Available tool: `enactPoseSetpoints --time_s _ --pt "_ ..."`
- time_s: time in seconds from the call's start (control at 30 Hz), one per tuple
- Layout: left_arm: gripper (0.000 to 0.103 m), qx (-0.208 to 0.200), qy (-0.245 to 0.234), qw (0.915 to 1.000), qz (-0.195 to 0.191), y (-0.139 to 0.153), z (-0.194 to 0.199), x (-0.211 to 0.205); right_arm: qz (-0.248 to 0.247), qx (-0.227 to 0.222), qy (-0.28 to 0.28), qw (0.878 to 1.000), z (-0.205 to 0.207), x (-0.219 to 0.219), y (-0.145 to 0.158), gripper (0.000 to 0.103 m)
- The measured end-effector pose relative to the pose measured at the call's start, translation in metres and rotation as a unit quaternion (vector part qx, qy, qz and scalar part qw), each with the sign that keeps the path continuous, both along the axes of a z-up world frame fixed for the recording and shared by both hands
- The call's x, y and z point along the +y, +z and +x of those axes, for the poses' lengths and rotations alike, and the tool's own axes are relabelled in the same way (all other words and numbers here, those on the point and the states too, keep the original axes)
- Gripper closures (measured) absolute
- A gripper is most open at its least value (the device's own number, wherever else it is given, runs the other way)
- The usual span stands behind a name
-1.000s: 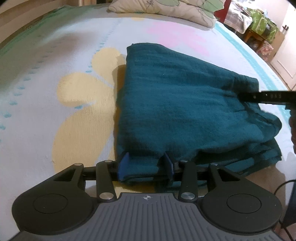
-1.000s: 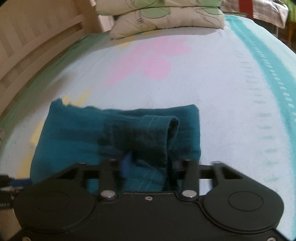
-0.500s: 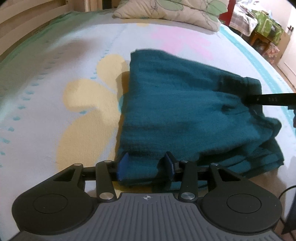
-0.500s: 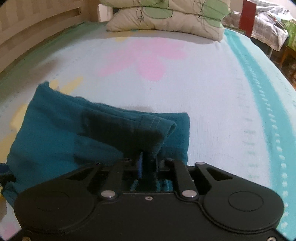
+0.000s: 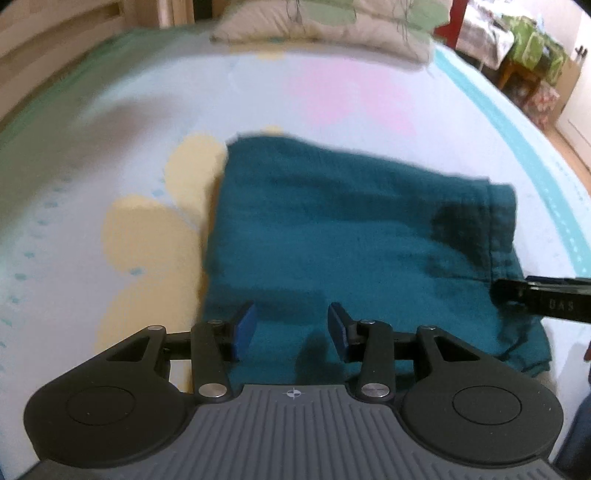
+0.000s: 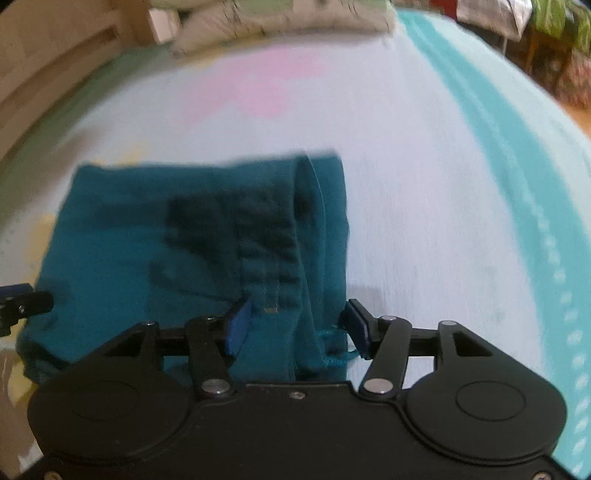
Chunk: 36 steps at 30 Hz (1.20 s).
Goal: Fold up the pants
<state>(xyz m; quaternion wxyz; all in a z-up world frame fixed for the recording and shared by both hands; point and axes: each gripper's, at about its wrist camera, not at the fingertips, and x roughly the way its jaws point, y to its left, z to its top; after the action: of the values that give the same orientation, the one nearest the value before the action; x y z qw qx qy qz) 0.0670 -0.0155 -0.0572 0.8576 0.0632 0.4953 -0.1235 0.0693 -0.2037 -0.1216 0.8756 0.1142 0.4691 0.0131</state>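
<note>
The teal pants [image 5: 351,236] lie folded in a compact stack on the bed sheet; they also show in the right wrist view [image 6: 192,243]. My left gripper [image 5: 291,332] is open, its blue pads apart above the near edge of the stack, holding nothing. My right gripper [image 6: 295,328] is open over the hemmed right end of the stack, holding nothing. One finger of the right gripper [image 5: 546,299] shows at the right edge of the left wrist view, and part of the left gripper [image 6: 22,302] at the left edge of the right wrist view.
The bed sheet [image 5: 110,155] is pale blue with yellow and pink flower prints and a turquoise border [image 6: 517,155]. Pillows [image 5: 325,29] lie at the head of the bed. A wooden bed frame [image 6: 55,66] runs along the left. Furniture [image 5: 528,55] stands beyond the bed's right side.
Both grippers have opened and let go of the pants. Both have lifted and drawn back a little from the folded stack, which now lies flat.
</note>
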Motion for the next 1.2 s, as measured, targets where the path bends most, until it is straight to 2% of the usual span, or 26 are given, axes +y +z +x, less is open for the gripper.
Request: enactPoseSetpoints --time_s 0.03,0.1,0.2,0.27,0.37,0.47,0.57,0.73,0.93,0.97,1.03,1.1,1.2 --pt "0.062 0.009 0.002 1.0000 0.000 -0.005 0.001 0.000 0.008 0.004 -0.005 1.000 -0.001 -0.003 -0.005 0.035" --pt "0.061 0.024 0.008 0.9997 0.005 -0.016 0.002 -0.003 0.021 -0.001 -0.011 1.000 -0.003 -0.007 -0.007 0.034" --pt "0.056 0.016 0.009 0.9997 0.015 -0.021 0.001 -0.006 0.018 -0.001 -0.006 1.000 -0.001 -0.006 -0.008 0.029" --pt "0.050 0.016 0.004 0.9996 0.021 -0.022 0.002 -0.010 0.017 -0.005 0.000 1.000 -0.002 -0.004 -0.011 0.018" --pt "0.045 0.014 0.000 0.9994 0.033 -0.024 0.002 -0.014 0.007 -0.008 0.017 1.000 -0.004 0.007 -0.015 0.010" --pt "0.040 0.013 0.002 0.9994 0.032 -0.026 0.004 -0.014 -0.015 -0.014 0.030 0.999 -0.003 0.017 -0.017 0.008" --pt "0.035 0.015 0.006 0.9995 0.029 -0.026 0.008 -0.015 -0.004 -0.020 0.028 0.999 -0.002 0.016 -0.018 0.007" --pt "0.034 0.010 -0.003 0.9987 0.049 -0.026 0.006 -0.023 0.007 -0.030 0.027 0.999 -0.001 0.013 -0.019 0.006" --pt "0.035 -0.010 -0.028 0.9991 0.031 -0.024 -0.007 -0.016 0.020 -0.040 0.023 0.999 0.008 0.005 -0.018 0.005" --pt "0.039 -0.013 -0.031 0.9990 0.028 -0.021 -0.009 -0.013 0.023 -0.041 0.021 0.999 0.008 0.004 -0.018 0.005" --pt "0.045 -0.037 -0.019 0.9988 0.027 -0.013 -0.014 -0.005 0.031 -0.043 0.018 0.998 0.010 0.000 -0.019 0.005" --pt "0.045 -0.062 -0.004 0.9975 0.034 -0.004 -0.016 0.003 0.037 -0.043 0.015 0.998 0.009 -0.003 -0.019 0.005" --pt "0.045 -0.068 -0.003 0.9967 0.044 0.004 -0.004 0.014 0.044 -0.043 0.010 0.998 0.010 -0.006 -0.019 0.005"
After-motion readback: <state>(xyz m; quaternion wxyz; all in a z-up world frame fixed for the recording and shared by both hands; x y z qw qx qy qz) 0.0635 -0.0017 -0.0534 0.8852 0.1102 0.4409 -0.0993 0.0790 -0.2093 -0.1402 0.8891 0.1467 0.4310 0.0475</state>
